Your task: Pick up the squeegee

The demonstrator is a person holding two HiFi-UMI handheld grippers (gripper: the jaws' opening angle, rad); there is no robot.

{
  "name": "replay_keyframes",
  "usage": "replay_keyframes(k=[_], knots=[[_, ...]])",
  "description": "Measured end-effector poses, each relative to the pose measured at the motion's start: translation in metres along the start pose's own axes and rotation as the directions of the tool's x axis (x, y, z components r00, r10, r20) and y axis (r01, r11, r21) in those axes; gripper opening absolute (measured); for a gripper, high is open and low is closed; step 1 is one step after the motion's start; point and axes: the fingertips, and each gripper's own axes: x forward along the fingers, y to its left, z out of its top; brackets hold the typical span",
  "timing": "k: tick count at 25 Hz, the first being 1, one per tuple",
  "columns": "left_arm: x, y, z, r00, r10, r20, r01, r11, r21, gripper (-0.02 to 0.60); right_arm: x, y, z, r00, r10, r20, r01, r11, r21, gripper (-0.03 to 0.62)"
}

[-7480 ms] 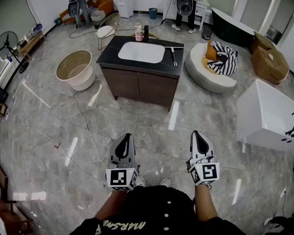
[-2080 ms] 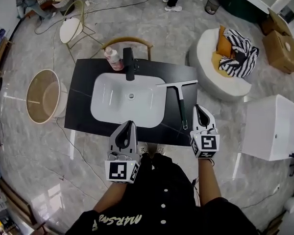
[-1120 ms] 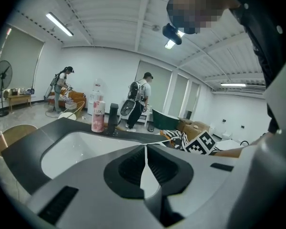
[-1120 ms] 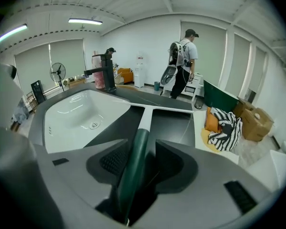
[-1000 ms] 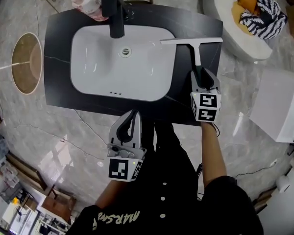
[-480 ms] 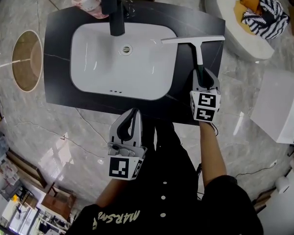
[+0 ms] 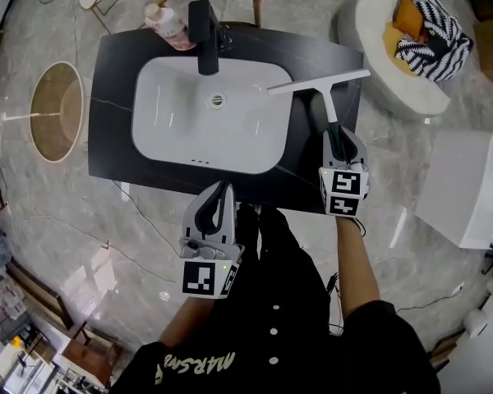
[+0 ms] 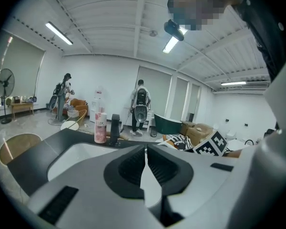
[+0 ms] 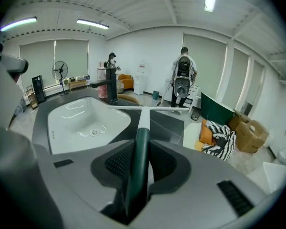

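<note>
The squeegee [image 7: 325, 105] has a long white blade and a dark green handle. It hangs above the right end of the black countertop [image 7: 115, 105], blade end away from me. My right gripper [image 7: 339, 135] has just been closing and is shut on the handle. In the right gripper view the green handle [image 9: 139, 149] runs between the ribbed pads [image 9: 119, 163], and the blade [image 9: 143, 108] lies crosswise ahead. My left gripper [image 7: 217, 200] is shut and empty, hovering over the counter's front edge. In the left gripper view its pads [image 8: 133, 166] meet with nothing between them.
A white sink [image 7: 209, 121] fills the counter's middle, with a black faucet [image 7: 204, 25] and a pink bottle [image 7: 164, 23] behind it. On the floor stand a round beige tub [image 7: 56, 109] at left, a white seat with striped cloth [image 7: 411, 43] and a white box [image 7: 468, 187] at right.
The right gripper closed on the squeegee handle and rose, so the blade is off the counter and tilted. The left gripper rose a little too.
</note>
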Motion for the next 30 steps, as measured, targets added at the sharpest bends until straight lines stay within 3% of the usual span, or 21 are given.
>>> replay_keyframes(k=[8,15,20,30], knots=[[-0.01,0.002,0.058,0.995,0.004,0.096,-0.008,0.999,0.035,0.025,-0.061,0.003,0.08,0.986,0.02,0.166,-0.015,0.999,-0.028,0.089],[-0.023,-0.006,0.107,0.98,-0.029,0.195,0.015,0.997,0.072,0.025,-0.118,0.011,0.144,0.951,0.03,0.307,-0.013,0.998,-0.059,0.089],[-0.027,-0.01,0.138,0.964,-0.048,0.26,0.023,0.995,0.096,0.025,-0.149,0.012,0.182,0.919,0.019,0.394,0.007,0.998,-0.064,0.089],[-0.033,-0.005,0.194,0.929,-0.06,0.366,0.018,0.993,0.116,0.025,-0.211,0.003,0.243,0.828,-0.024,0.56,0.056,0.998,-0.041,0.089]])
